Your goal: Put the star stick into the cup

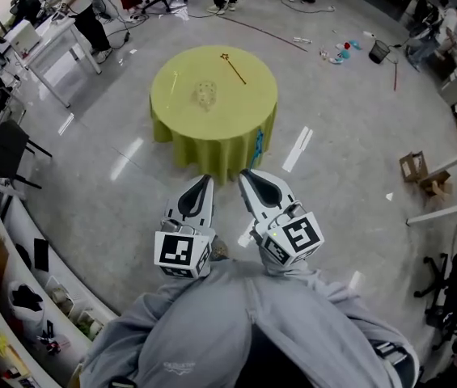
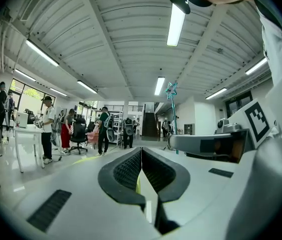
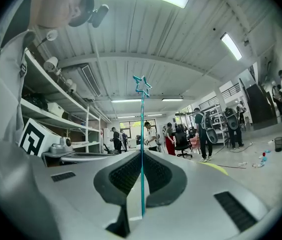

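Observation:
My right gripper is shut on a thin teal star stick that rises straight out from between its jaws, star at the top. From the left gripper view the same teal star stick stands above the right gripper. My left gripper is shut with nothing in it. Both are held close to my body, short of the round table with a yellow cloth. A clear cup stands near the table's middle. A second, dark star stick lies on the far side.
Grey floor lies between me and the table. A white desk and black chair are at left, shelving along the near left wall, cardboard boxes at right. Several people stand at the far side of the room.

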`<move>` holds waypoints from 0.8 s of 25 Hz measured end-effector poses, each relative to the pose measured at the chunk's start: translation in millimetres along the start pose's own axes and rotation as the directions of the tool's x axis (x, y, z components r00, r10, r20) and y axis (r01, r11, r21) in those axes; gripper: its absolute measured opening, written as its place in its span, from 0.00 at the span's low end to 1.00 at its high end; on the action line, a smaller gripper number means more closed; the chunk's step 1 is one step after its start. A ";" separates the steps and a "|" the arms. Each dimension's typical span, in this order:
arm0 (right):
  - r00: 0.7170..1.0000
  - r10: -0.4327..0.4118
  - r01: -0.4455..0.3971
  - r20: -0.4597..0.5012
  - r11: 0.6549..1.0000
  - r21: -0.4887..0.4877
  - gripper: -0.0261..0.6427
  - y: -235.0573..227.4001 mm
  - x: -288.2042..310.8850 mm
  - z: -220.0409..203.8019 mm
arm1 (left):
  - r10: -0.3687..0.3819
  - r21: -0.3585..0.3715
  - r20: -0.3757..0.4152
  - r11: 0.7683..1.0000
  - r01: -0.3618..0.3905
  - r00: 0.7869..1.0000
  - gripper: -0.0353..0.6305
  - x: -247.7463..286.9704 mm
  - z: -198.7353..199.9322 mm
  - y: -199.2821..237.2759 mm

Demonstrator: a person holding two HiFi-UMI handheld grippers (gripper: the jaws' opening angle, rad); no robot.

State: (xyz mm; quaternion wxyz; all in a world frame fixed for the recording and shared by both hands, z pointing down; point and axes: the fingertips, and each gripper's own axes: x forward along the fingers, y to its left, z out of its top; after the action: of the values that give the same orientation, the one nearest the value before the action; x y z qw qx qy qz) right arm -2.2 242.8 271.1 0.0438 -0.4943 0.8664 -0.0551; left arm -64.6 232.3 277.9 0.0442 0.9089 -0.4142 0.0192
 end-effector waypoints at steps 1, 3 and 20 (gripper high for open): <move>1.000 -0.005 0.005 0.001 1.000 0.000 0.10 -0.1 7.5 -1.2 | -0.004 0.000 0.001 1.000 0.004 1.000 0.08 2.6 -0.3 8.2; 1.000 -0.015 0.015 0.002 1.000 0.003 0.10 -0.4 20.4 -4.0 | -0.012 -0.001 0.003 1.000 0.012 1.000 0.08 7.1 -0.9 22.5; 0.999 -0.032 0.032 0.000 0.999 -0.020 0.10 8.1 60.5 -5.2 | -0.023 -0.041 0.013 0.999 0.023 1.000 0.08 5.7 -8.9 68.1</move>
State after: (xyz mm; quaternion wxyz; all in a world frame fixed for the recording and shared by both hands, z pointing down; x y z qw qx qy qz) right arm -40.5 195.0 273.8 0.0379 -0.5085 0.8589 -0.0471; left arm -112.2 184.5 291.6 0.0605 0.9126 -0.4044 0.0046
